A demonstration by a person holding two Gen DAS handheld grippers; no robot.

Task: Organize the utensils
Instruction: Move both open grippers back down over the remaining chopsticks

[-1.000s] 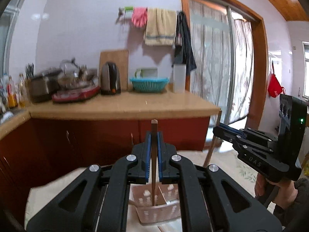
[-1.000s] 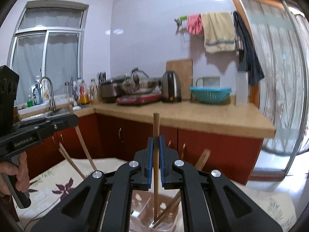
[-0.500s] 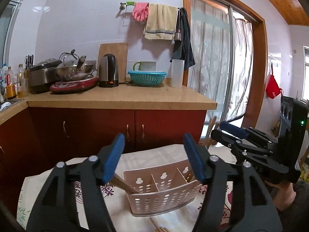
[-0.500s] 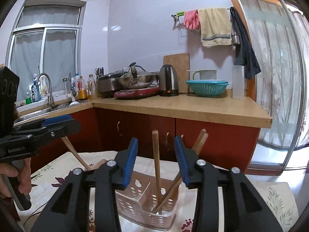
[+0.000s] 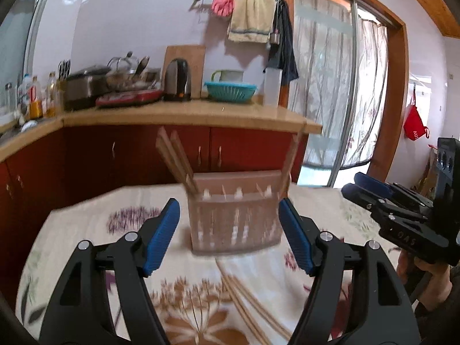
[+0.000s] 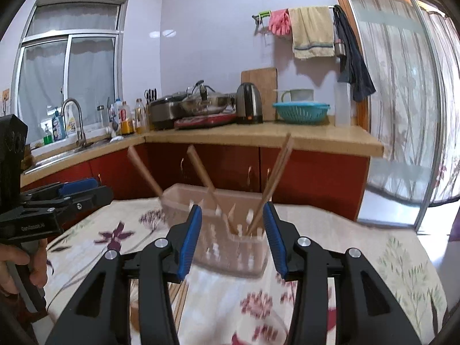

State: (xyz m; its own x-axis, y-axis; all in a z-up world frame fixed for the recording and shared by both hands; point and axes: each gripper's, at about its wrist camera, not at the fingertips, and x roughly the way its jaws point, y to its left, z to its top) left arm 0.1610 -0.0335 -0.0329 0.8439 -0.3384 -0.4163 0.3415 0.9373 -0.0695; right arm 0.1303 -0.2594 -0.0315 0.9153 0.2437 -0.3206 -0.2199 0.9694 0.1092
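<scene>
Two readable marks show: "DAS" on the black body of the right gripper [image 5: 352, 185] as seen from the left wrist, and a small white label starting "GenRobot" on the left gripper [image 6: 99, 188] as seen from the right wrist.

Straight ahead of both grippers stands a pinkish translucent perforated plastic utensil caddy [image 5: 234, 215] with divided compartments, on a cloth with purple and brown flowers [image 5: 86, 224] spread over the counter. Brown wooden chopsticks [image 6: 273, 184] lean out of it: a pair from its right end, others tilting left from its middle and left compartments. More loose wooden chopsticks [image 5: 247, 296] lie flat on the cloth just below the left gripper's blue pads [image 5: 162, 235].

Left gripper [image 5: 228, 235]: jaws opening, wide apart, nothing between them. Right gripper [image 6: 231, 241]: jaws opening, moderately apart, empty; the caddy sits beyond its tips, untouched.
</scene>
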